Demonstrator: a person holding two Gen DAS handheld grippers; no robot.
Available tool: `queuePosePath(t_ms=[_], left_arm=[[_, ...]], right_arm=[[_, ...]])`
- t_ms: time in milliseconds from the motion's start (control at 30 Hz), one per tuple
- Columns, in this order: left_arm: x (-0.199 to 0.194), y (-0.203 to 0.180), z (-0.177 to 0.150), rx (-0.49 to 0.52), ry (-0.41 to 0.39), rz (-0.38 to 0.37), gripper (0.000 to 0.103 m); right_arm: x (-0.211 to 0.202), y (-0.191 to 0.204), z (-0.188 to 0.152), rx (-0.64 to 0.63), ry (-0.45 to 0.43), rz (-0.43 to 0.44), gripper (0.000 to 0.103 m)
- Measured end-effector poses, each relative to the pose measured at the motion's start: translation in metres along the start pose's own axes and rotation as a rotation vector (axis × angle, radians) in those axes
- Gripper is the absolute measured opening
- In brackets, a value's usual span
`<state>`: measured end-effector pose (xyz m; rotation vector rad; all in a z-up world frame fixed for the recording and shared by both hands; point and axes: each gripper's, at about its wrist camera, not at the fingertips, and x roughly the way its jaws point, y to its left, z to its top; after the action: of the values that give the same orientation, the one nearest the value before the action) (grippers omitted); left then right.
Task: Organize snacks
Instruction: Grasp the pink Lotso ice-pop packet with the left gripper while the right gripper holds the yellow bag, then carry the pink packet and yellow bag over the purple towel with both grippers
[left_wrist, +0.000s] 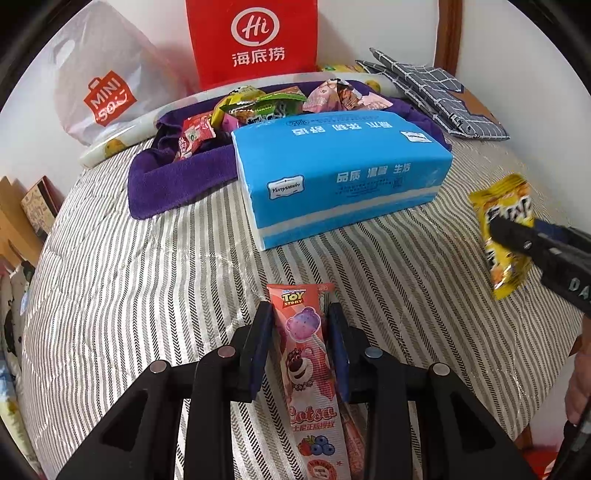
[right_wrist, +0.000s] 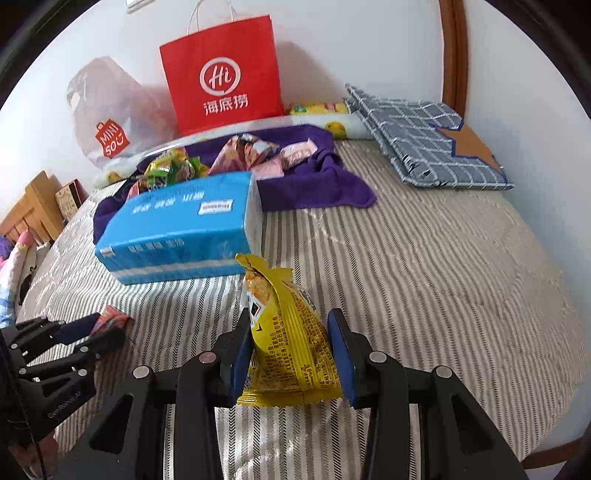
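The blue tissue pack sits on the striped bed and serves as the landmark: directly behind it, touching its far edge, a purple towel holds a heap of snack packets, and behind that a red paper bag and a clear Miniso bag lean on the wall. To the right rear of the tissue pack, well apart, folded grey checked cloth lies near the bed's far corner by the wooden frame. In front of the tissue pack's near edge, the left tongs are closed on a pink Toy Story snack bar, its top end pointing toward the pack with a strip of bare bedding between them. To the front right of the pack, the right tongs grip a yellow snack packet held upright above the bedding, its torn upper corner near the pack's right end in the right wrist view. Open striped bedding stretches wide to the right of the tissue pack and in front of it, up to the bed's rounded edge; on the left the bedding runs to the side edge, where boxes stand beyond it.
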<state>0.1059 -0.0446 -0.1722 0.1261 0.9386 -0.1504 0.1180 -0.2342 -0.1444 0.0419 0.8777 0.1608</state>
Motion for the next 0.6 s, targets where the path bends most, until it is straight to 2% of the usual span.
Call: queuePosePath(t_ms=[300, 600], left_arm=[[0.005, 0.008, 0.004, -0.037, -0.024, -0.016, 0.035], [0.008, 0.01, 0.005, -0.029, -0.069, -0.017, 0.037]], right_arm=[[0.009, 0.002, -0.003, -0.042, -0.025, -0.001, 0.04], [0.019, -0.002, -0.003, -0.038, -0.025, 0.014, 0.045]])
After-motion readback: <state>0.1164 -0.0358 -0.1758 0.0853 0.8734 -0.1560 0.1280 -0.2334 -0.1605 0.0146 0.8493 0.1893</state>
